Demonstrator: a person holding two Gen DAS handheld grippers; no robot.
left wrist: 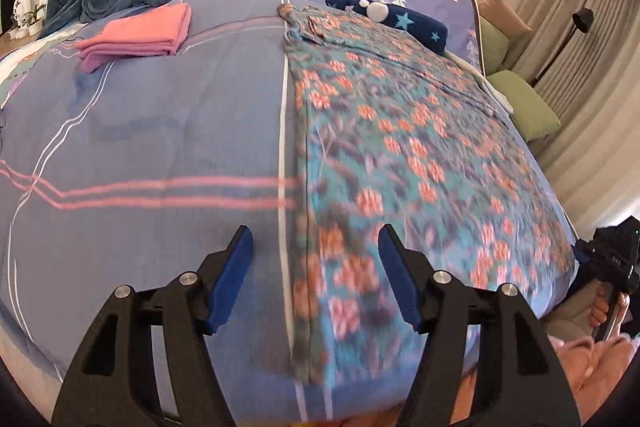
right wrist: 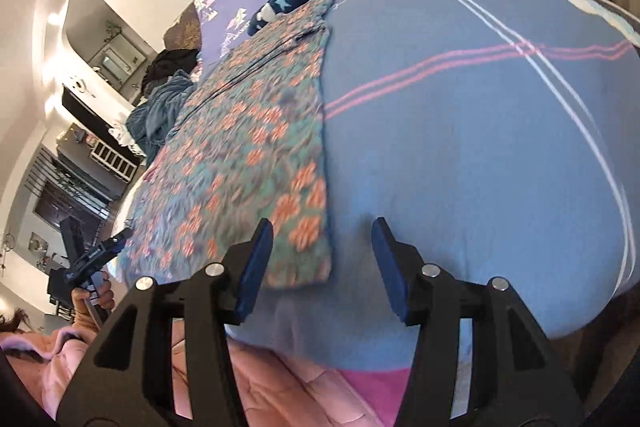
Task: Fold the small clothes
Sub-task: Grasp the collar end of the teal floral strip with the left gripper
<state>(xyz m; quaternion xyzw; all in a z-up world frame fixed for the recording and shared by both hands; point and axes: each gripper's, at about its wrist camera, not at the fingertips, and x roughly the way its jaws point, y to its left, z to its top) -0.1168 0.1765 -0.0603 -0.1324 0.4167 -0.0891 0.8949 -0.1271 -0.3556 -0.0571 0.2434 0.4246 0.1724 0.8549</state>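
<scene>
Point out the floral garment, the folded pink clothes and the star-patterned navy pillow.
floral garment [left wrist: 400,131]: left wrist view, middle of the spread fabric.
folded pink clothes [left wrist: 140,35]: left wrist view, top layer of the stack.
star-patterned navy pillow [left wrist: 416,25]: left wrist view, its right half.

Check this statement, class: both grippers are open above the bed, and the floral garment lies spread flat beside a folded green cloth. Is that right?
One detail is wrong. The folded cloth is pink, not green, as the left wrist view shows. Both the left gripper and the right gripper are open, and the floral garment lies spread flat.
</scene>
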